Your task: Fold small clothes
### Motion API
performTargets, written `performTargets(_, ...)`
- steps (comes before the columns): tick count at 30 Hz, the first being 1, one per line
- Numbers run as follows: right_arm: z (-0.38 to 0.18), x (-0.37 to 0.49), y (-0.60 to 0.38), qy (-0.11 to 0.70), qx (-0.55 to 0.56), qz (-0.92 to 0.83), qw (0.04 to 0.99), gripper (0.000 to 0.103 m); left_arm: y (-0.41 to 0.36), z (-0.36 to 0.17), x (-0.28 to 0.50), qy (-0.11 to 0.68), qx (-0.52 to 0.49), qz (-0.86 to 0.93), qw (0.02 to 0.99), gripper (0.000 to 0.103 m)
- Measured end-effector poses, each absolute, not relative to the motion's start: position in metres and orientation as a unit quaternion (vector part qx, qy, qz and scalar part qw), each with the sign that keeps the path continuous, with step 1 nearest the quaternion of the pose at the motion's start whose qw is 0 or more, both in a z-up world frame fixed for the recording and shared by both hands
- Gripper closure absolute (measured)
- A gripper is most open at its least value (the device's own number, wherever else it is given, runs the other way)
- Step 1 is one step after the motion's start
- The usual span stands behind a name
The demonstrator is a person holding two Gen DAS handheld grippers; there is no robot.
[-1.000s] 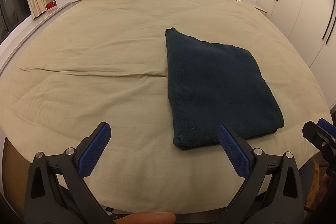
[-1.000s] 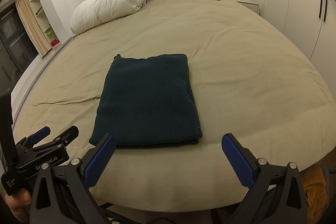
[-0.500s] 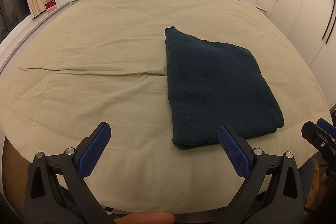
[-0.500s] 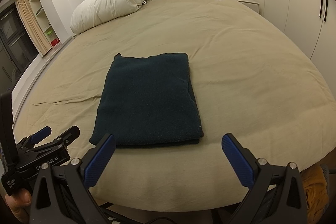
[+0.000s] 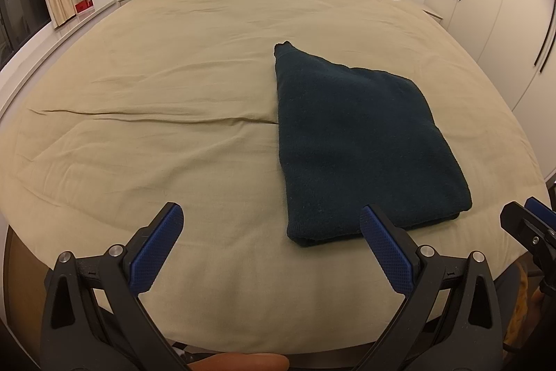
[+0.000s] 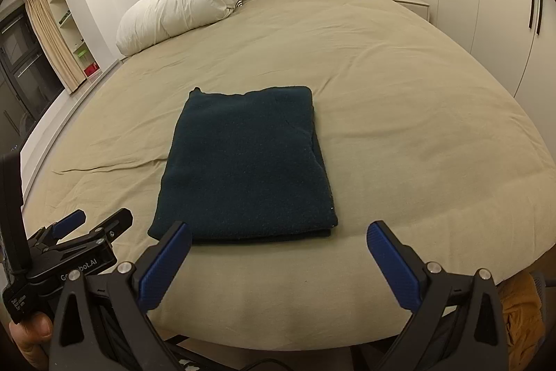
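Jaws spread wide and empty on both tools: the left gripper (image 5: 271, 242) and the right gripper (image 6: 278, 258) hover over the near edge of a round bed (image 6: 417, 134), neither touching cloth. On the tan sheet between them and the headboard lies a dark teal garment (image 6: 246, 166), folded into a thick, tidy rectangle with its layered edges stacked at the near end and one small corner poking out at the far left. From the left wrist view the garment (image 5: 361, 145) sits to the right of that tool, its near edge just beyond the right-hand blue pad; from the right wrist view it lies almost straight ahead, its near-left corner partly hidden behind the left-hand blue pad. A long crease (image 5: 139, 117) in the sheet runs up to the garment's left edge. A rolled white duvet (image 6: 180, 13) rests against the headboard, well apart from the work. The left gripper (image 6: 76, 235) also shows at the lower left of the right wrist view, held by a hand (image 6: 31, 336).

Judged by the neat shape, the folding of this piece looks finished, or within one final fold; no other clothes are in sight, so little appears left beyond perhaps setting it aside. Compared with a second earlier, nothing of note has changed: garment, crease and both tools hold nearly the same places, with only a slight drift of framing.
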State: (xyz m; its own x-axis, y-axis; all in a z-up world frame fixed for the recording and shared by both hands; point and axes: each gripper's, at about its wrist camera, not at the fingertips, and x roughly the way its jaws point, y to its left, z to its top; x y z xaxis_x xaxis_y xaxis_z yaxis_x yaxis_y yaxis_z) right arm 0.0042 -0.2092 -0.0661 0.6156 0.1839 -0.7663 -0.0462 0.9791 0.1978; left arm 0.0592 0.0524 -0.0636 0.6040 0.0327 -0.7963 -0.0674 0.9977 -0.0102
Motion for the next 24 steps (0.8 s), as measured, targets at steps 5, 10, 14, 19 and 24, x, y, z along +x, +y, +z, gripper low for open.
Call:
performTargets(5,-0.0667,0.0046,-0.2097,0.435,0.080,0.065,0.895,0.000,0.0542,-0.0632,0.0587,0.446,-0.020,0.027,0.895,0.000)
performTargets(10,-0.0669,0.0048,-0.2104,0.435,0.080,0.065,0.894,0.000,0.0550,-0.0637,0.0613,0.446,-0.020,0.027,0.894,0.000)
performTargets(14,-0.0671,0.0029,-0.2089,0.435,0.080,0.066,0.894,0.000,0.0549,-0.0637,0.0613,0.446,-0.020,0.026,0.894,0.000)
performTargets(19,-0.0666,0.0056,-0.2111,0.436,0.080,0.066,0.894,0.000,0.0548,-0.0636,0.0617,0.446,-0.020,0.027,0.894,0.000)
performTargets(24,-0.0676,0.0019,-0.2085,0.436,0.082,0.066,0.894,0.000,0.0551,-0.0647,0.0617,0.448,-0.020,0.026,0.894,0.000)
